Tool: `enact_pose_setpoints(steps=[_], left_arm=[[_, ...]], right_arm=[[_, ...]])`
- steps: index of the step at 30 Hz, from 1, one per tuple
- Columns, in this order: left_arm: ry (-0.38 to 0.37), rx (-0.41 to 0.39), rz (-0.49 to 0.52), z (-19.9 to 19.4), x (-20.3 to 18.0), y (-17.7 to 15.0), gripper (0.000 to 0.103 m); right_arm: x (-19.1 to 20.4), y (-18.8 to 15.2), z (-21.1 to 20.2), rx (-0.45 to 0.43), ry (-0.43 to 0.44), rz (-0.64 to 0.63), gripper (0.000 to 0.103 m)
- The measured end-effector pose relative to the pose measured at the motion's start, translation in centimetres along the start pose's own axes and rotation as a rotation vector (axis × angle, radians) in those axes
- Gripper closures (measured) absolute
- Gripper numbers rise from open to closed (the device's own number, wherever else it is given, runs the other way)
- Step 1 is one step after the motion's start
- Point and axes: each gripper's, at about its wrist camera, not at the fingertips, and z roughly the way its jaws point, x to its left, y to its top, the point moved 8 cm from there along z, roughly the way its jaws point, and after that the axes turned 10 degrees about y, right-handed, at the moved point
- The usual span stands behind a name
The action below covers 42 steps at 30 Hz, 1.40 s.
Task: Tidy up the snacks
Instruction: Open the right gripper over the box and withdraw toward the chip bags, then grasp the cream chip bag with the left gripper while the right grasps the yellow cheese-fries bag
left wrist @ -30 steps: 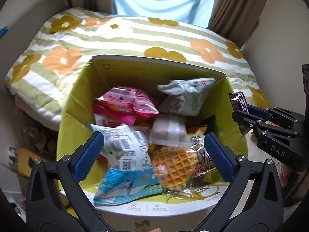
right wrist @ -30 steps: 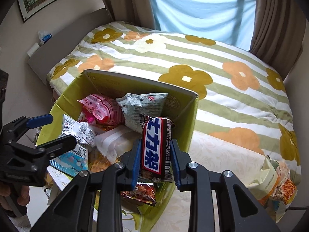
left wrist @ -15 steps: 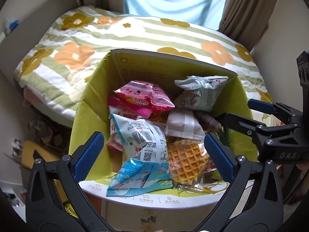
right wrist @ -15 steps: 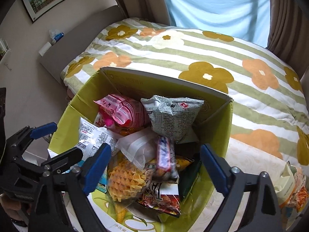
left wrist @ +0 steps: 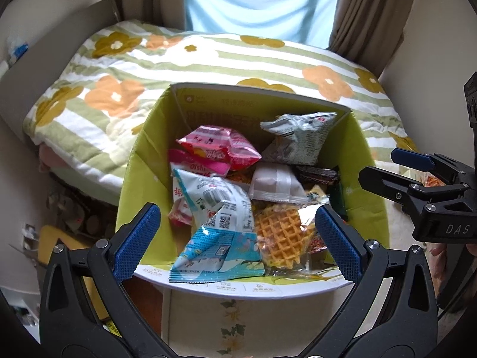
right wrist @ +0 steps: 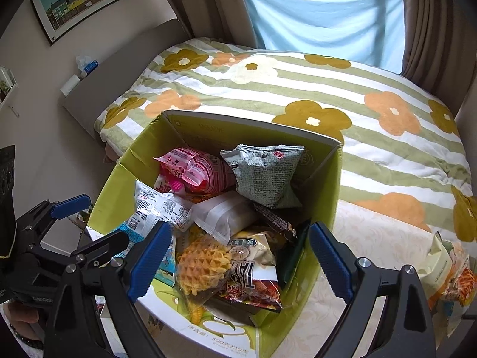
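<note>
Sorting: snacks are kept piled loose in the green box [right wrist: 322, 197], so everything is gathered in one spot.
Top layer: the waffle pack [right wrist: 202, 264] is leaned on the near wall, the grey pouch [right wrist: 265, 173] propped at the back, the pink bag [right wrist: 193, 170] beside it.
Right hand-held gripper [right wrist: 238, 258]: held wide open above the box, nothing between the pads.
Left hand-held gripper [left wrist: 235, 238]: also spread open and empty, parked over the near rim.
Leftovers: a bag [right wrist: 447, 271] is still left outside, on the surface beside the bed [right wrist: 328, 95], probably next.
</note>
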Motion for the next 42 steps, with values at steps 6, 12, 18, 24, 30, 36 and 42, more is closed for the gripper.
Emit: enact_pose_setpoints(steps=[6, 12, 18, 24, 30, 36, 42], left_arm=[[-0.057, -0.055, 0.085, -1.8, -3.3, 1.5, 0.000], [-0.138, -0.088, 0.173, -3.0, -9.3, 2.7, 0.000], [-0.198, -0.085, 0.263, -3.1, -17.2, 2.9, 0.000], [-0.230, -0.056, 0.308, -2.4, -25.3, 2.7, 0.000], [-0.257, 0.004, 0.360, -0.1, -33.3, 1.8, 0.000], [-0.279, 0.069, 0.408, 3.0, -40.0, 0.6, 0.000], [-0.294, 0.156, 0.450, 7.2, -45.6, -1.2, 0.000]], right_arm=[[-1.9, -0.1, -4.3, -0.086, -0.063, 0.058, 0.011], [-6.2, -1.5, -9.6, -0.157, -0.159, 0.134, 0.011], [-12.6, -4.1, -14.5, -0.196, -0.273, 0.209, 0.010], [-19.4, -7.1, -18.2, -0.200, -0.337, 0.234, 0.000], [-25.8, -10.0, -20.0, -0.109, -0.406, 0.162, 0.000], [-30.8, -12.8, -19.4, 0.009, -0.409, 0.080, 0.000], [-33.4, -14.4, -17.5, 0.062, -0.393, -0.002, 0.000]])
